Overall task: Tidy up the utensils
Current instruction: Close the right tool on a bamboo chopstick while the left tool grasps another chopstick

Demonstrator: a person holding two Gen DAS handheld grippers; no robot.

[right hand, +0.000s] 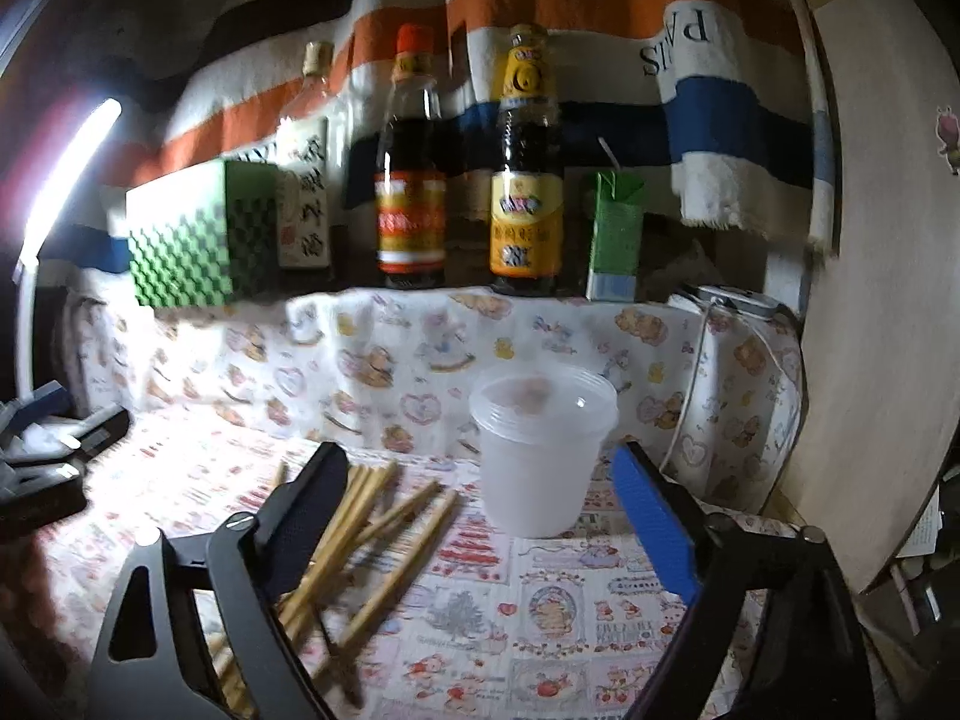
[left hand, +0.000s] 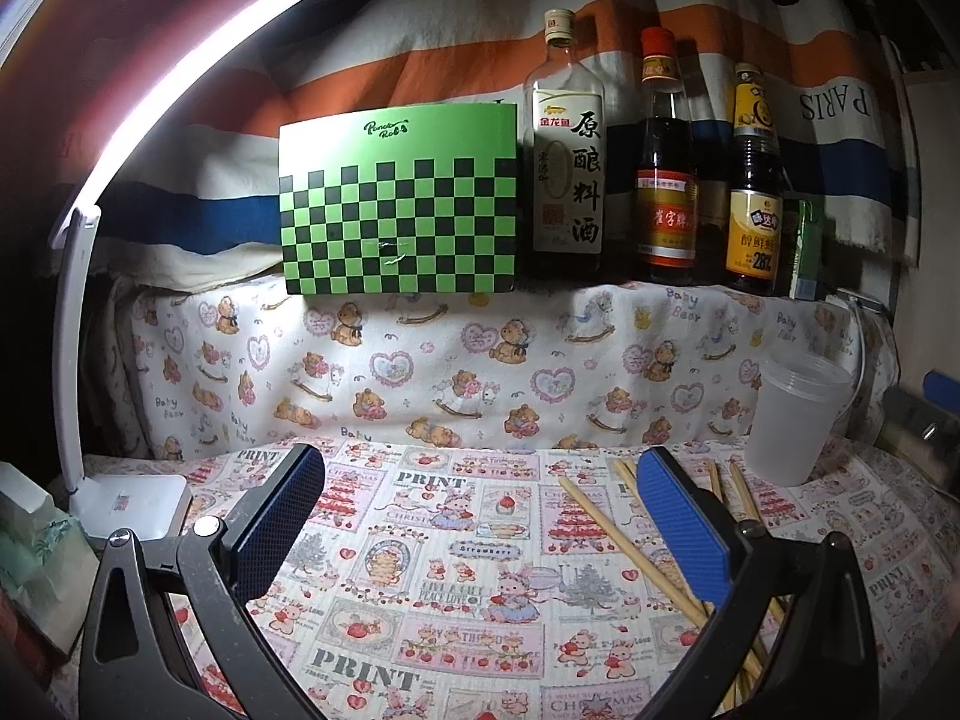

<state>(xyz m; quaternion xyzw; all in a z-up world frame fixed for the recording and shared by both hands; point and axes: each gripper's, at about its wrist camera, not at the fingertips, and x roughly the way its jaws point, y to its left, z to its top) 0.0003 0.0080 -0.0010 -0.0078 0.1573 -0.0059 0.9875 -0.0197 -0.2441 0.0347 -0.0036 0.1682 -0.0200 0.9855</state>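
Observation:
Several bamboo chopsticks [right hand: 384,516] lie loose and crossed on the printed tablecloth. In the left wrist view these chopsticks [left hand: 624,546] run under the right finger. A translucent plastic cup [right hand: 540,468] stands upright just beyond them; it is the cup [left hand: 798,420] at the far right of the left wrist view. My right gripper [right hand: 480,459] is open above the cloth, with the chopsticks beneath its left finger and the cup just ahead of its tips, touching neither. My left gripper [left hand: 480,471] is open over bare cloth, holding nothing.
A cloth-draped ledge at the back holds a green checkered board [left hand: 399,198], three sauce bottles [left hand: 666,180] and a green carton [right hand: 615,234]. A white desk lamp [left hand: 129,504] stands at the left. A wooden panel [right hand: 888,300] closes off the right side.

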